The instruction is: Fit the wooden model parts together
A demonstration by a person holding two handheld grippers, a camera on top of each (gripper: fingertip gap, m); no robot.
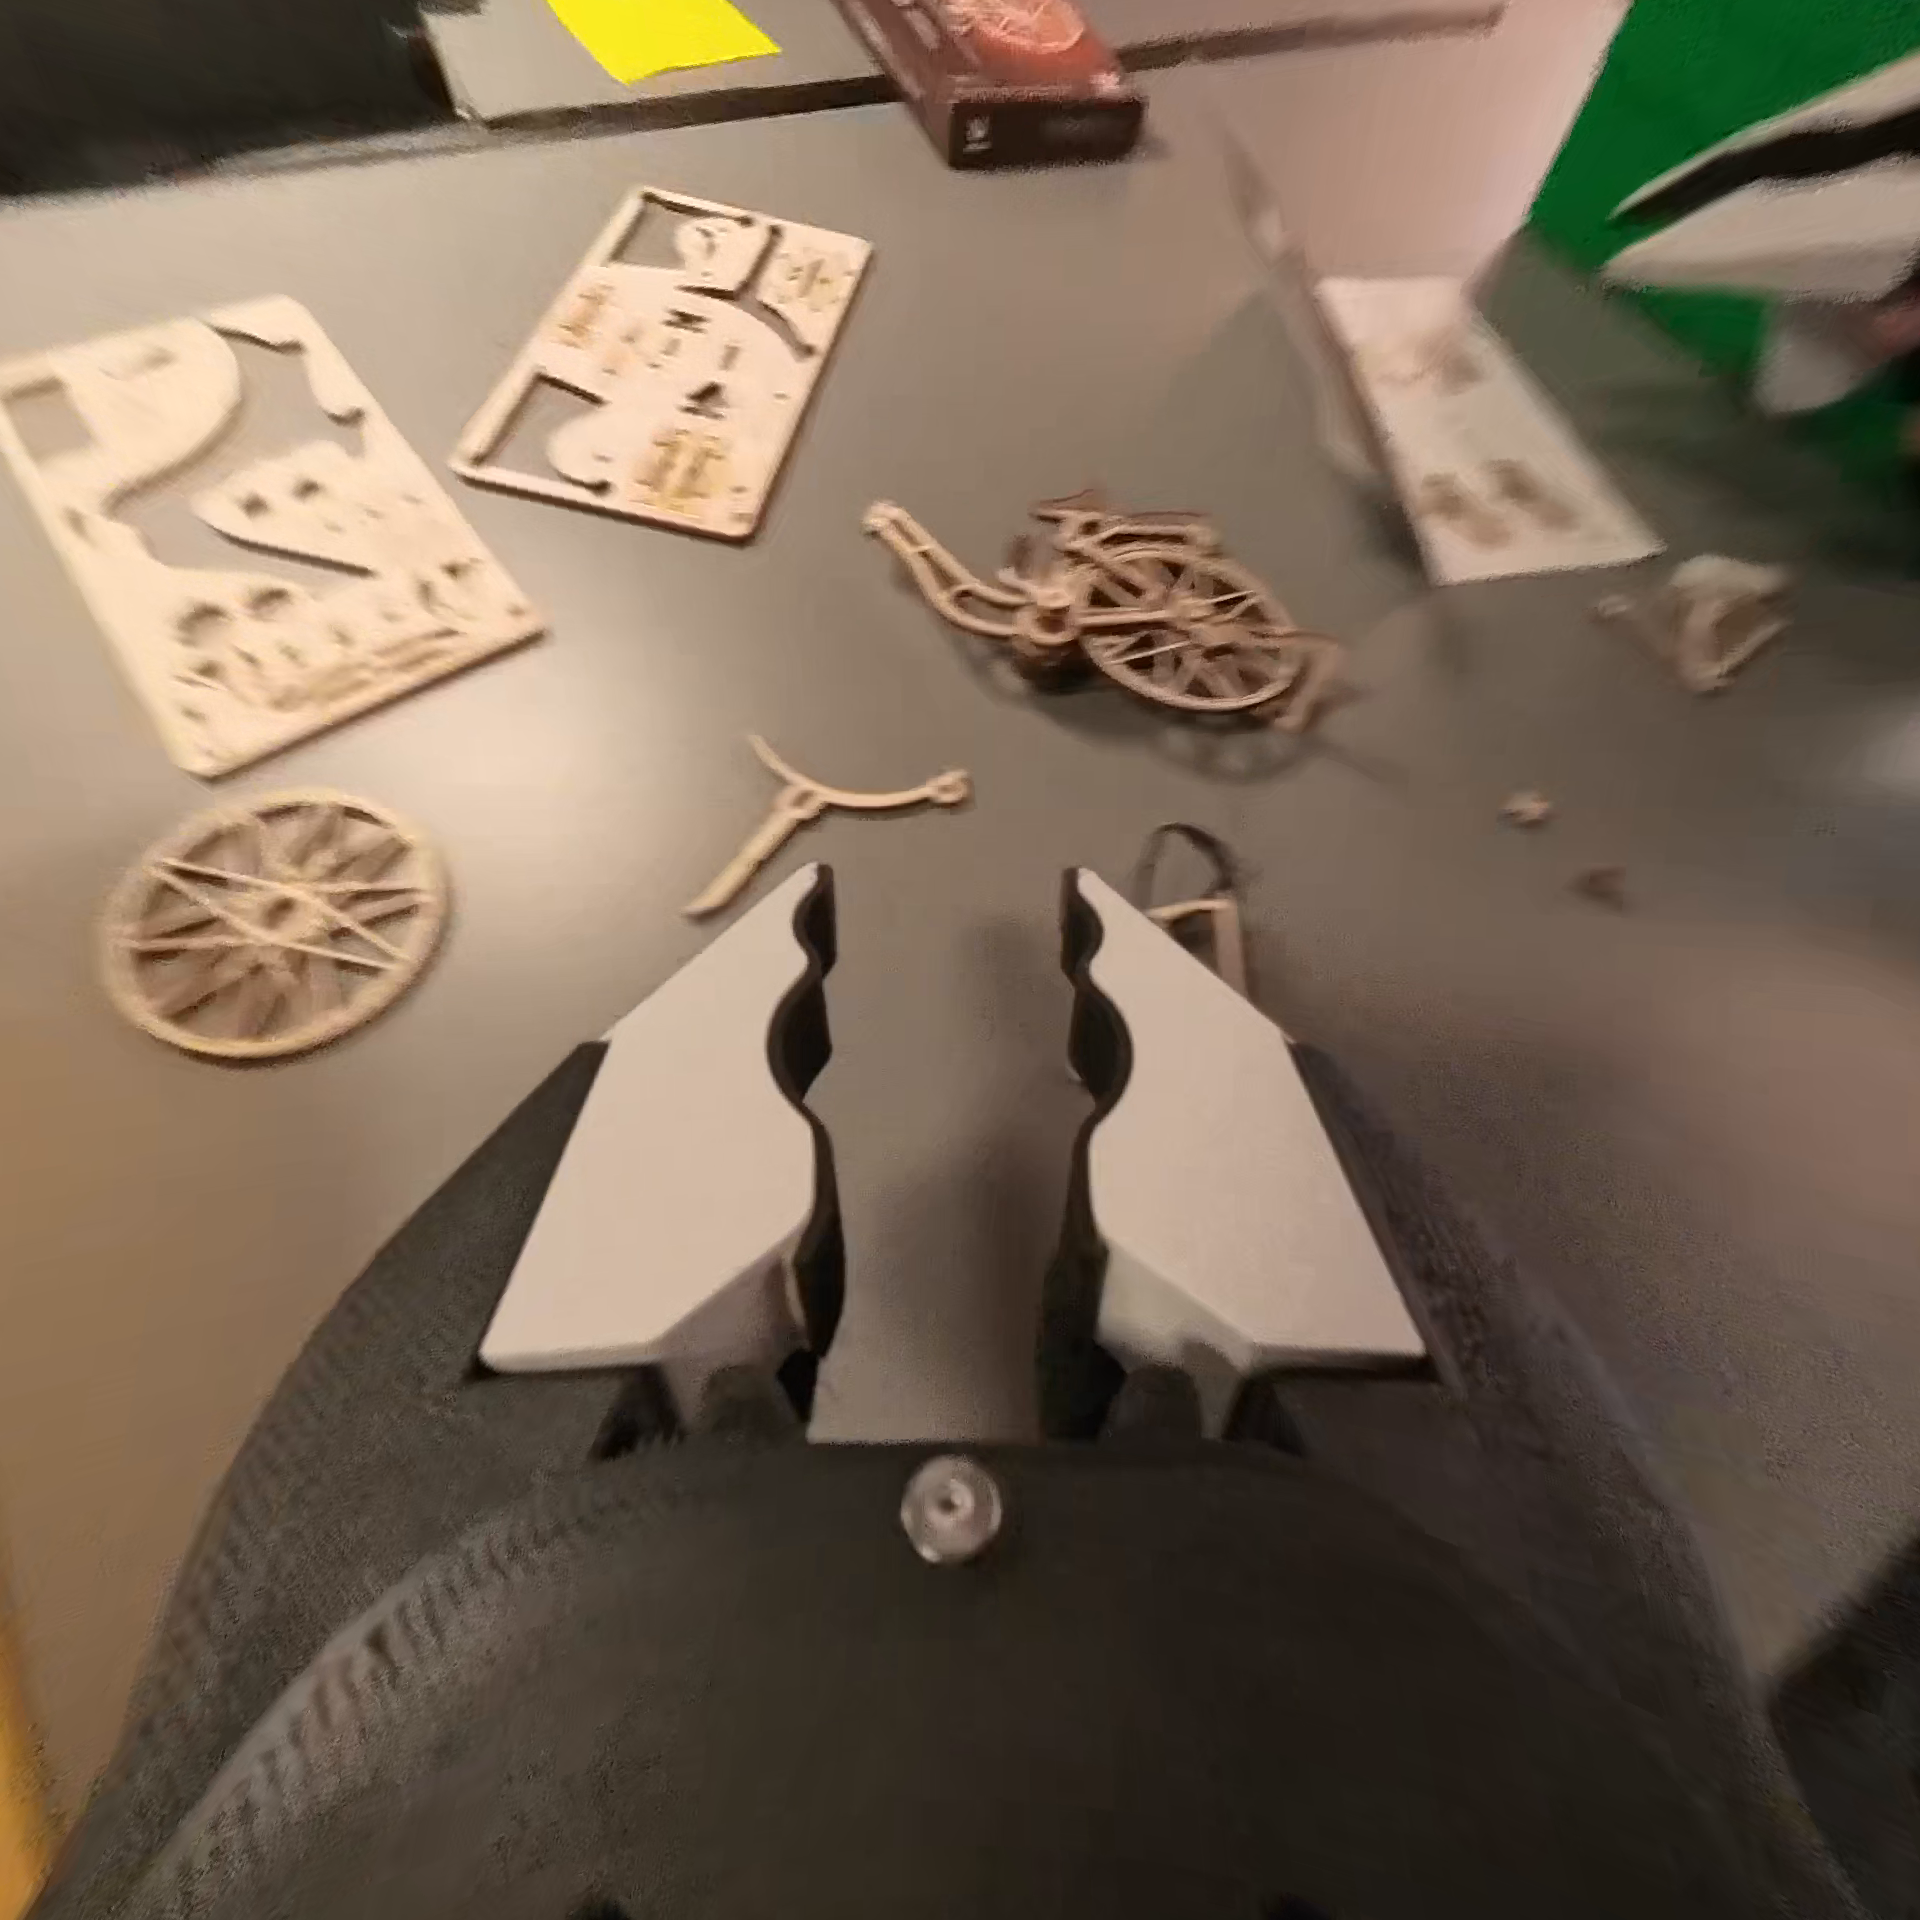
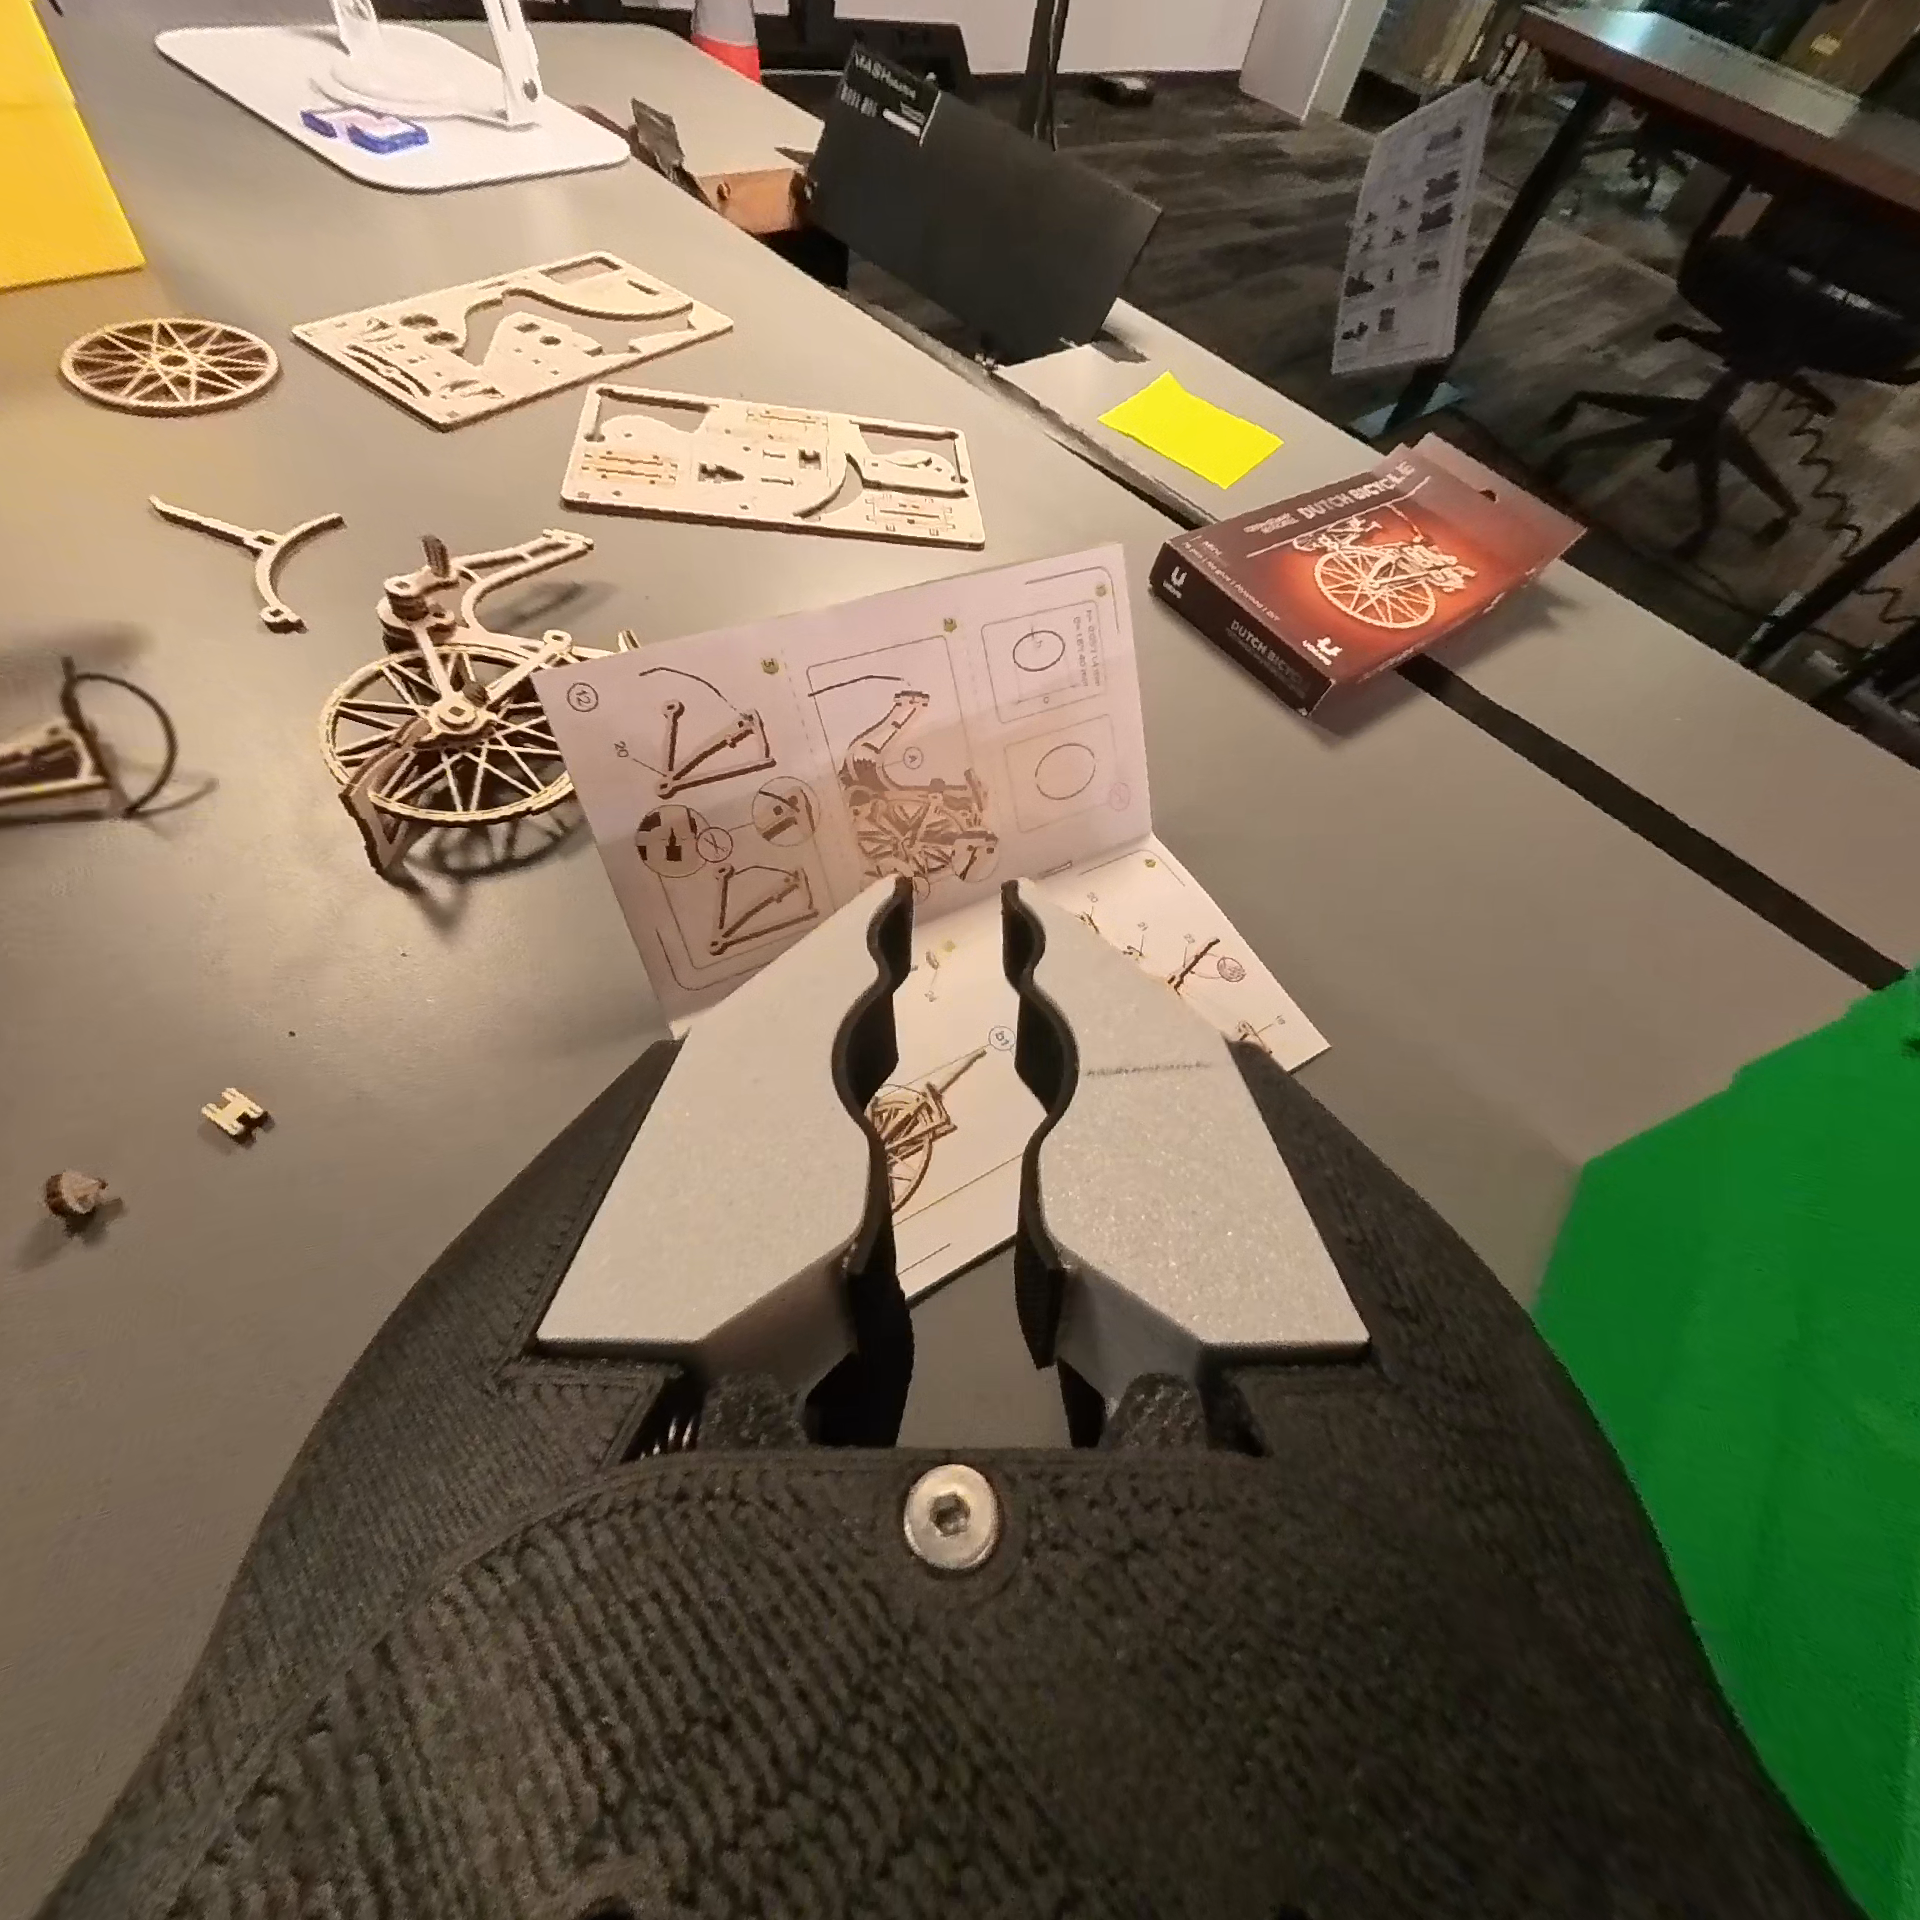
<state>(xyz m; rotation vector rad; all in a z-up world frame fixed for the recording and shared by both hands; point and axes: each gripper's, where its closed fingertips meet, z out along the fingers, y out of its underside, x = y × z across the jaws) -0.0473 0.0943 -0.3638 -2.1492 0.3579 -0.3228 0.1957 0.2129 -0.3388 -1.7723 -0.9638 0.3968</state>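
Plainly, the curved fork piece lies flat on the desk just ahead-left of the left gripper, long axis slanting; both jaws stand apart, empty; right gripper hovers over the instruction sheet.

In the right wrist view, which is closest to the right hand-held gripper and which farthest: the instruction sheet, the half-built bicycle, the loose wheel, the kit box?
From the right hand-held gripper:
1. Instruction sheet, directly under and ahead of the fingertips.
2. Half-built bicycle, ahead to the left.
3. Kit box, ahead to the right, at the table edge.
4. Loose wheel, far left.
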